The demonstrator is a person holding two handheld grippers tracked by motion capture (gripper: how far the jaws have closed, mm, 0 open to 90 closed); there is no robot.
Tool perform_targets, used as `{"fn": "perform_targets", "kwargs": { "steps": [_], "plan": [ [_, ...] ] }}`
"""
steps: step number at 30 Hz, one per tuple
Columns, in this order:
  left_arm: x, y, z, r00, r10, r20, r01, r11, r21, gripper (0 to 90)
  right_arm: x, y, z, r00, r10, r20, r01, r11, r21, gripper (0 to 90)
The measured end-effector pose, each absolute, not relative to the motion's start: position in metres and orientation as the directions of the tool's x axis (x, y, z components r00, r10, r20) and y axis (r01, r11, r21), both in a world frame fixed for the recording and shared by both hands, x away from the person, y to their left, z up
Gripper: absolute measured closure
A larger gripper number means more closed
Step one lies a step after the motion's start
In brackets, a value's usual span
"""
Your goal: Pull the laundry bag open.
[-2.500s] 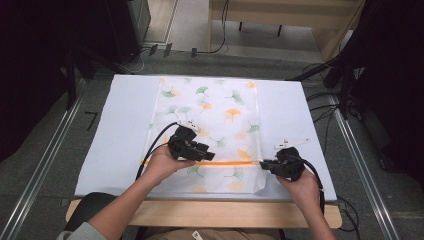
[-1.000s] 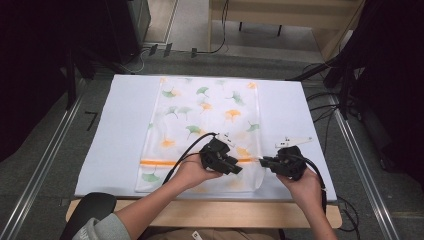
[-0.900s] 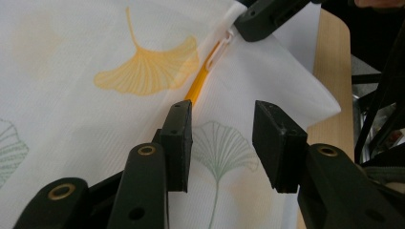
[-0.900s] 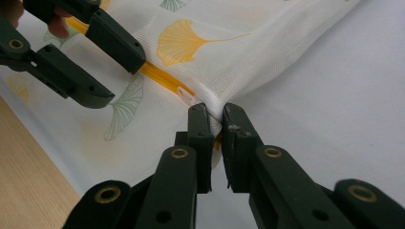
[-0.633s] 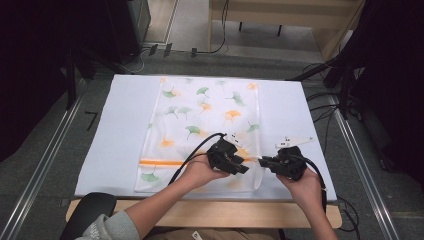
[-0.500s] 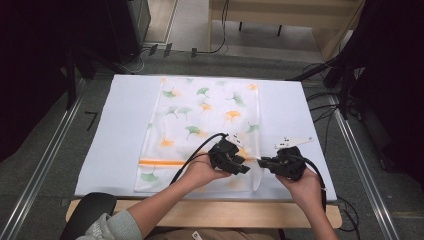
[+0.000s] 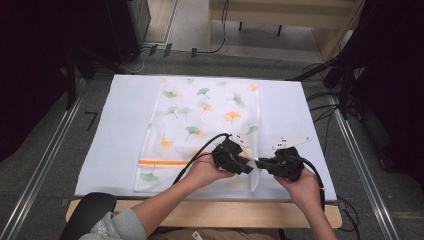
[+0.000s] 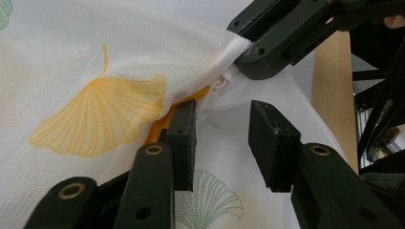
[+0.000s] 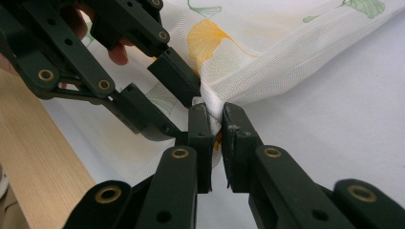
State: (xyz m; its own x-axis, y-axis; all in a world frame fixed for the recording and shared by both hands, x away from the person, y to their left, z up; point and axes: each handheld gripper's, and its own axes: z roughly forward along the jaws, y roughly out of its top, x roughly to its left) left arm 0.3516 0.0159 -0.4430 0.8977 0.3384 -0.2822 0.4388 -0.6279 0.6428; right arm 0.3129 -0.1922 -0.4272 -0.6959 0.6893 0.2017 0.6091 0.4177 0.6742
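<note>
Two grippers meet at lower centre of the high view: right gripper [image 9: 217, 121] clamps the mesh cloth [image 7: 200, 120] edge; left gripper [image 8: 222, 138], jaws apart, straddles the fabric beside it.

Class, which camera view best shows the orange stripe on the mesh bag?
The high view: the orange stripe runs across the mesh bag. The left gripper view shows a short piece; the right gripper view shows a sliver.

The person wears a grey long sleeve [image 7: 112, 225] pushed up on the left arm. Each hand holds a black two-jaw gripper: the left gripper [image 7: 248, 165] trails a black cable [image 7: 200, 150]; the right gripper [image 7: 261, 163] carries a grey three-cornered plate [image 7: 290, 142]. Brass-coloured rivets [image 9: 180, 153] stud the jaw links.
</note>
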Motion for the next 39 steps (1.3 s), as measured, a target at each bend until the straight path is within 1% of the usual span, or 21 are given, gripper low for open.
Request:
{"fn": "perform_targets", "kwargs": {
  "steps": [3,5,9,12,16,21,24,29,30,33,39],
  "plan": [
    [0.3526,0.0155,-0.4427,0.885,0.352,-0.305,0.465,-0.621,0.631,71.0,0.3125,-0.1910,-0.4269,-0.694,0.690,0.208,0.615,0.416,0.670,84.5],
    [0.3550,0.0159,-0.4428,0.863,0.378,-0.336,0.505,-0.603,0.617,75.3,0.3124,-0.1904,-0.4269,-0.696,0.688,0.206,0.613,0.419,0.670,84.5],
    [0.3554,0.0162,-0.4420,0.858,0.368,-0.358,0.513,-0.588,0.625,80.1,0.3129,-0.1904,-0.4270,-0.696,0.689,0.203,0.612,0.421,0.669,84.5],
    [0.3547,0.0142,-0.4424,0.861,0.367,-0.352,0.508,-0.601,0.617,80.8,0.3126,-0.1893,-0.4273,-0.696,0.690,0.198,0.612,0.426,0.667,84.6],
    [0.3560,0.0136,-0.4436,0.856,0.371,-0.360,0.516,-0.587,0.624,81.9,0.3121,-0.1886,-0.4259,-0.695,0.688,0.209,0.615,0.419,0.668,84.7],
    [0.3561,0.0120,-0.4435,0.867,0.366,-0.339,0.498,-0.605,0.621,82.5,0.3121,-0.1878,-0.4256,-0.700,0.682,0.212,0.612,0.418,0.671,84.7],
    [0.3553,0.0106,-0.4441,0.871,0.365,-0.330,0.491,-0.609,0.623,85.9,0.3119,-0.1878,-0.4248,-0.698,0.681,0.221,0.614,0.411,0.674,84.7],
    [0.3552,0.0095,-0.4450,0.870,0.365,-0.332,0.493,-0.612,0.618,87.8,0.3122,-0.1873,-0.4253,-0.705,0.675,0.219,0.609,0.418,0.674,84.7],
    [0.3565,0.0104,-0.4451,0.869,0.364,-0.334,0.494,-0.612,0.618,89.7,0.3123,-0.1878,-0.4255,-0.703,0.675,0.226,0.614,0.414,0.672,84.7],
    [0.3578,0.0117,-0.4450,0.863,0.365,-0.349,0.505,-0.606,0.615,90.0,0.3121,-0.1880,-0.4253,-0.704,0.674,0.226,0.612,0.412,0.675,84.7],
    [0.3574,0.0125,-0.4445,0.863,0.364,-0.349,0.505,-0.609,0.612,90.0,0.3117,-0.1890,-0.4254,-0.702,0.676,0.224,0.614,0.415,0.672,84.6]
  ]
}}
